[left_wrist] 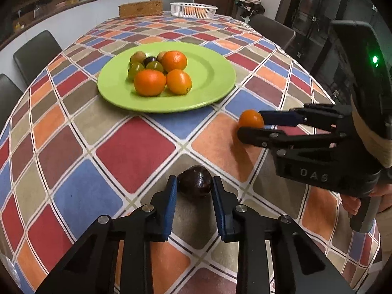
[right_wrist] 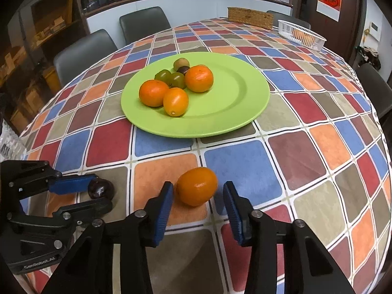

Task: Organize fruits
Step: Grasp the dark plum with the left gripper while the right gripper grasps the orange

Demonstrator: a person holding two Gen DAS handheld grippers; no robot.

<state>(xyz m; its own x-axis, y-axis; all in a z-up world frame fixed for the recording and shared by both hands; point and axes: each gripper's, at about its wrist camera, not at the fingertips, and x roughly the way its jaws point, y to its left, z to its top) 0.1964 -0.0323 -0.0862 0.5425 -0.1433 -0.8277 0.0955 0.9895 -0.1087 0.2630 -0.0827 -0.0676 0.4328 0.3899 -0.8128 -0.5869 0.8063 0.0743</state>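
Note:
A green plate [left_wrist: 215, 73] [right_wrist: 240, 93] in the table's middle holds three orange fruits, green ones and a dark one. My left gripper [left_wrist: 194, 186] [right_wrist: 99, 196] has its blue pads on both sides of a dark plum [left_wrist: 195, 181] [right_wrist: 100, 189] that rests on the tablecloth; the pads touch or nearly touch it. My right gripper [right_wrist: 196, 196] [left_wrist: 250, 125] is open around an orange kumquat [right_wrist: 196, 186] [left_wrist: 250, 119] on the table, with a gap at the right pad.
A white basket [left_wrist: 193, 8] [right_wrist: 301, 34] with orange fruit and a wicker box [left_wrist: 140, 8] [right_wrist: 250, 17] stand at the table's far end. Dark chairs [left_wrist: 36, 51] [right_wrist: 83, 49] ring the table. A checked cloth covers it.

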